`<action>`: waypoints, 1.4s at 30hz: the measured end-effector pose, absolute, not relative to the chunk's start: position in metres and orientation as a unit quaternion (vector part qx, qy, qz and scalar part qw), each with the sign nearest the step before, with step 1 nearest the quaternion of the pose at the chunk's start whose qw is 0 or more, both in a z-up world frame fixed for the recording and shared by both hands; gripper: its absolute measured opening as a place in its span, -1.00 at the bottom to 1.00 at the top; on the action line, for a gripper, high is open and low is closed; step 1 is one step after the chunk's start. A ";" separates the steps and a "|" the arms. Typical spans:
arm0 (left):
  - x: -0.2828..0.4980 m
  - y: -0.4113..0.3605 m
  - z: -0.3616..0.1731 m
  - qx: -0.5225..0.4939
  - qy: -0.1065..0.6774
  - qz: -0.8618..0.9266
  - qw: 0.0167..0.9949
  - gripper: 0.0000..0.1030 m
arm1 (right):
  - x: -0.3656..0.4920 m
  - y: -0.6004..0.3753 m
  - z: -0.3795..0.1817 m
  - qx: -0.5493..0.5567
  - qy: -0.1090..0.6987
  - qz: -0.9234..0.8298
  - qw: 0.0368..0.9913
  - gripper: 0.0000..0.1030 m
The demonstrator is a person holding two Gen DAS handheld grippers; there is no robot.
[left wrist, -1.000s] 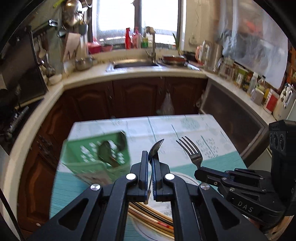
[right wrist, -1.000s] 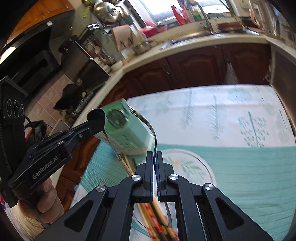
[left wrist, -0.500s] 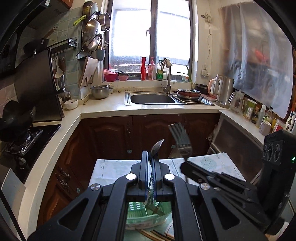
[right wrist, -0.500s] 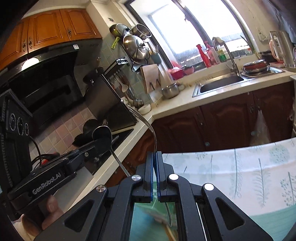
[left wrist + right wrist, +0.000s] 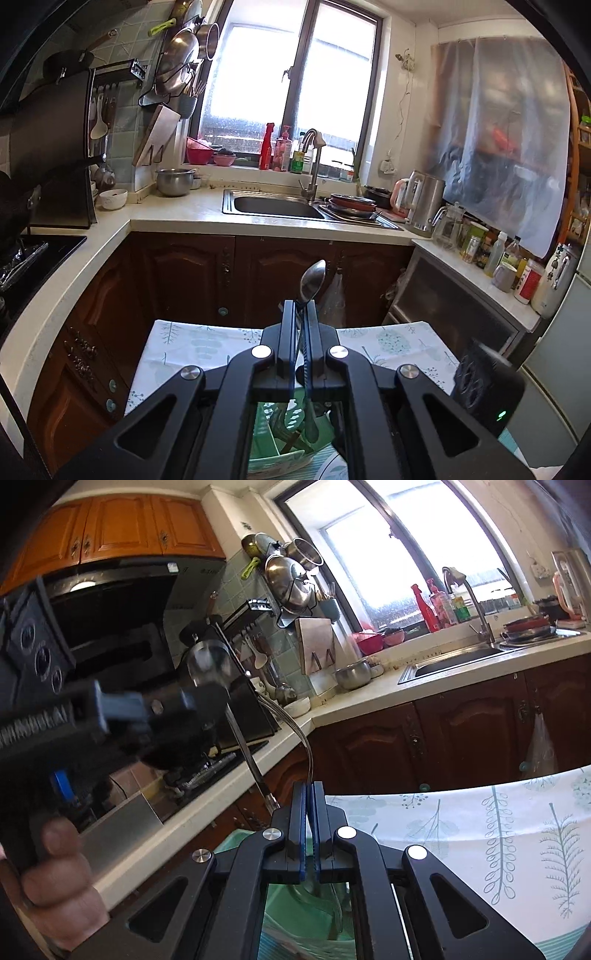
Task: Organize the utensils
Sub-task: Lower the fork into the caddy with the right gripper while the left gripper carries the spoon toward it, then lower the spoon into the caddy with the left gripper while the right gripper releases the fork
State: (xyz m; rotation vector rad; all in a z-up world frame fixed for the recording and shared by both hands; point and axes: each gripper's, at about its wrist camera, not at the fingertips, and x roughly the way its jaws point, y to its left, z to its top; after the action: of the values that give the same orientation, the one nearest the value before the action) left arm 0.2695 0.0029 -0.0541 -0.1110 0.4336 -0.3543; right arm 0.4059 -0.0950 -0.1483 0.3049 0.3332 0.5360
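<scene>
Here the left tool [image 5: 300,308] is clamped on a spoon [image 5: 312,278] above the green holder [image 5: 284,435], the right tool [image 5: 309,794] on a fork [image 5: 291,723], and either thin handle could twist and miss its slot.

Below the green utensil holder [image 5: 291,435], the arms of the left gripper [image 5: 302,306] hide the spoon [image 5: 312,281] handle's end, and the right gripper [image 5: 309,788] covers the fork [image 5: 291,720] handle.

Blurred white lettering on the left gripper [image 5: 207,705] body, right wrist view; not legible. No other readable text.
</scene>
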 end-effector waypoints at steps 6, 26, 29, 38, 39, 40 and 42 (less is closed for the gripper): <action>0.254 0.010 -0.059 -0.066 0.198 -0.192 0.959 -0.97 | 0.407 -0.079 -0.187 0.109 0.165 0.260 0.945 -0.95; 0.240 0.006 -0.069 -0.056 0.200 -0.187 0.960 -0.97 | 0.368 -0.118 -0.204 0.124 0.258 0.261 0.922 -0.91; 0.247 0.001 -0.075 -0.054 0.202 -0.184 0.960 -0.97 | 0.365 -0.117 -0.196 0.115 0.259 0.261 0.923 -0.91; 0.257 -0.002 -0.094 -0.065 0.207 -0.181 0.959 -0.97 | 0.361 -0.131 -0.195 0.126 0.277 0.249 0.919 -0.90; 0.256 -0.004 -0.100 -0.057 0.215 -0.182 0.958 -0.97 | 0.360 -0.133 -0.195 0.127 0.281 0.249 0.918 -0.86; 0.256 -0.005 -0.104 -0.052 0.221 -0.183 0.957 -0.97 | 0.359 -0.135 -0.195 0.127 0.285 0.250 0.917 -0.77; 0.254 -0.008 -0.115 -0.041 0.238 -0.181 0.953 -0.94 | 0.355 -0.138 -0.194 0.128 0.290 0.250 0.915 -0.54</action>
State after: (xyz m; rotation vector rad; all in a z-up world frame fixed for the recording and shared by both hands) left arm 0.2545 -0.0077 -0.1155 -0.0839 0.4841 -0.3684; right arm 0.3549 -0.1378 -0.1941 0.2637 0.5961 0.5141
